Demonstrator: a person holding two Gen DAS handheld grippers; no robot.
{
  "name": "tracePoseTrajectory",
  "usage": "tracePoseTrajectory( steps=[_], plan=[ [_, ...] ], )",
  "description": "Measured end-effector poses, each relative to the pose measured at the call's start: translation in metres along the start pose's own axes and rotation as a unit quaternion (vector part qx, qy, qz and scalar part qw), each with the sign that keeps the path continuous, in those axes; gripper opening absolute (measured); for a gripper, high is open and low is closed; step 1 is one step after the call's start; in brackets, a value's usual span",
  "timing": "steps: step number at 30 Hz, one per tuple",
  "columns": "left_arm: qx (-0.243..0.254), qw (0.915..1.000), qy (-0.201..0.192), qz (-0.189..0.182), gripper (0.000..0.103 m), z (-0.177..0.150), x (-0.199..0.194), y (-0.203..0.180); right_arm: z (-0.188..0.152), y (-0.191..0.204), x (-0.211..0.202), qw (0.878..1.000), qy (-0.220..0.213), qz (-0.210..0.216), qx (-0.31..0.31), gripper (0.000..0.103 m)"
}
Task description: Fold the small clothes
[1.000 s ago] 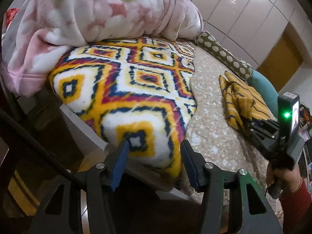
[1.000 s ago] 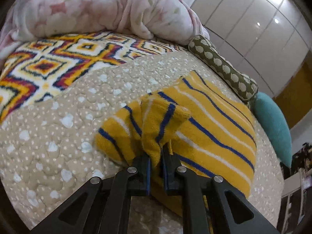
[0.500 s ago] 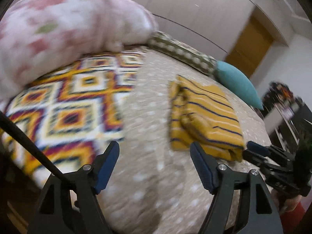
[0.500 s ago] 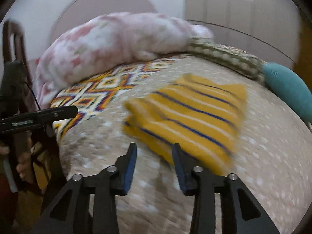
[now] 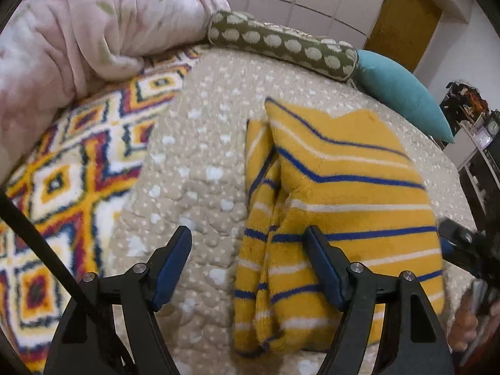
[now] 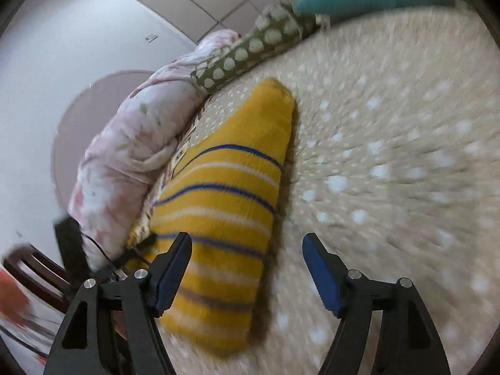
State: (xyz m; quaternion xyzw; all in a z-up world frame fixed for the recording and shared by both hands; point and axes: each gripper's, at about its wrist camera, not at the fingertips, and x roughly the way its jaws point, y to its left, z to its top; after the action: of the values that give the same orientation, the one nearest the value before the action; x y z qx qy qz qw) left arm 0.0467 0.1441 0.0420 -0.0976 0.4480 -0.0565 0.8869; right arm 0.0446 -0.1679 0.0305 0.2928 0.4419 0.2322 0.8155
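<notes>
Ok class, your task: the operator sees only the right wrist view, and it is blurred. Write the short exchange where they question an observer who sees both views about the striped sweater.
Operator: Is the left claw gripping the striped sweater?
Observer: No, the left claw is open, one finger over the striped sweater, the other over the dotted bedspread.
Operator: How does its left side look?
Observer: A narrower folded strip lies alongside the main panel there.
</notes>
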Motion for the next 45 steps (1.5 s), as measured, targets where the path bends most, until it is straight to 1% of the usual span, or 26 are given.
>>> tracePoseTrajectory(
  steps=[4,5,6,7,8,9,10,13,15,17,19,21,22,23,25,26,27,29,31,32,33,35,40,41,43,45],
  plan=[
    [-0.026,0.9994,-0.009,-0.022,0.075,-0.004,0.007,0.009,0.010,-0.003,0.042,0.999,0.018,0.042,0.015,0.077],
    [-0.040,0.9984,-0.009,-0.038,0.074,-0.006,0.009,0.012,0.012,-0.001,0.049,0.998,0.017,0.049,0.020,0.071],
    [-0.051,0.9971,-0.007,-0.056,0.068,-0.008,0.011,0.015,0.014,0.001,0.056,0.998,0.021,0.052,0.031,0.060],
    [-0.059,0.9956,-0.006,-0.072,0.062,-0.010,0.012,0.017,0.015,0.002,0.059,0.997,0.025,0.055,0.039,0.055],
    [-0.071,0.9928,-0.002,-0.097,0.046,-0.011,0.010,0.016,0.018,0.002,0.059,0.997,0.027,0.058,0.044,0.045],
    [-0.076,0.9911,0.000,-0.110,0.034,-0.011,0.009,0.012,0.022,0.005,0.054,0.997,0.027,0.065,0.042,0.040],
    [-0.070,0.9915,0.000,-0.109,0.033,-0.010,0.005,0.004,0.024,0.009,0.044,0.997,0.022,0.068,0.029,0.038],
    [-0.013,0.9962,-0.011,-0.085,0.025,-0.010,-0.008,-0.038,0.029,0.020,0.019,0.998,0.005,0.056,-0.010,0.036],
    [0.009,0.9956,-0.011,-0.092,0.025,-0.009,-0.010,-0.061,0.029,0.018,-0.006,0.999,-0.016,0.046,-0.020,0.036],
    [0.018,0.9959,-0.003,-0.089,0.025,-0.010,-0.005,-0.077,0.026,0.006,-0.025,0.999,-0.027,0.026,-0.020,0.037],
    [0.016,0.9972,0.006,-0.072,0.031,-0.012,0.005,-0.084,0.024,-0.007,-0.030,1.000,-0.022,-0.004,-0.016,0.040],
    [-0.001,0.9981,0.012,-0.060,0.047,-0.014,0.010,-0.081,0.017,-0.027,-0.025,0.999,0.001,-0.035,0.008,0.054],
    [-0.010,0.9980,0.015,-0.061,0.047,-0.016,0.008,-0.078,0.015,-0.032,-0.025,0.999,0.003,-0.042,0.015,0.057],
    [-0.015,0.9977,0.017,-0.064,0.047,-0.017,0.000,-0.073,0.012,-0.034,-0.028,0.999,-0.003,-0.045,0.020,0.061],
    [-0.011,0.9979,0.006,-0.063,0.047,-0.021,-0.017,-0.066,0.011,-0.025,-0.045,0.998,-0.027,-0.057,0.005,0.061],
    [-0.005,0.9983,-0.007,-0.057,0.054,-0.025,-0.030,-0.060,0.012,-0.017,-0.055,0.996,-0.042,-0.075,-0.014,0.061],
    [0.000,0.9987,-0.016,-0.048,0.066,-0.029,-0.038,-0.057,0.013,-0.007,-0.065,0.993,-0.061,-0.099,-0.037,0.061],
    [0.002,0.9988,-0.042,-0.023,0.072,-0.039,-0.056,-0.046,0.015,0.012,-0.079,0.986,-0.091,-0.123,-0.069,0.061],
    [-0.001,0.9985,-0.054,-0.005,0.072,-0.052,-0.068,-0.037,0.018,0.025,-0.083,0.986,-0.096,-0.109,-0.081,0.061],
    [-0.008,0.9985,-0.054,0.000,0.072,-0.059,-0.072,-0.031,0.019,0.033,-0.079,0.988,-0.088,-0.096,-0.088,0.054],
    [-0.016,0.9985,-0.053,0.001,0.072,-0.065,-0.075,-0.027,0.020,0.040,-0.073,0.989,-0.077,-0.085,-0.095,0.039],
    [-0.035,0.9981,-0.051,-0.003,0.072,-0.080,-0.081,-0.019,0.023,0.053,-0.052,0.990,-0.049,-0.073,-0.107,0.024],
    [-0.050,0.9973,-0.054,0.008,0.072,-0.106,-0.094,-0.009,0.035,0.070,0.024,0.992,0.006,-0.065,-0.106,0.020],
    [-0.053,0.9969,-0.057,0.011,0.072,-0.110,-0.098,-0.007,0.034,0.068,0.046,0.994,0.030,-0.054,-0.091,0.020],
    [-0.055,0.9965,-0.061,0.015,0.072,-0.115,-0.105,-0.003,0.024,0.072,0.067,0.995,0.054,-0.031,-0.081,0.020],
    [-0.052,0.9959,-0.069,0.027,0.072,-0.118,-0.112,0.001,0.003,0.088,0.074,0.991,0.060,-0.027,-0.116,0.022]
  ],
)
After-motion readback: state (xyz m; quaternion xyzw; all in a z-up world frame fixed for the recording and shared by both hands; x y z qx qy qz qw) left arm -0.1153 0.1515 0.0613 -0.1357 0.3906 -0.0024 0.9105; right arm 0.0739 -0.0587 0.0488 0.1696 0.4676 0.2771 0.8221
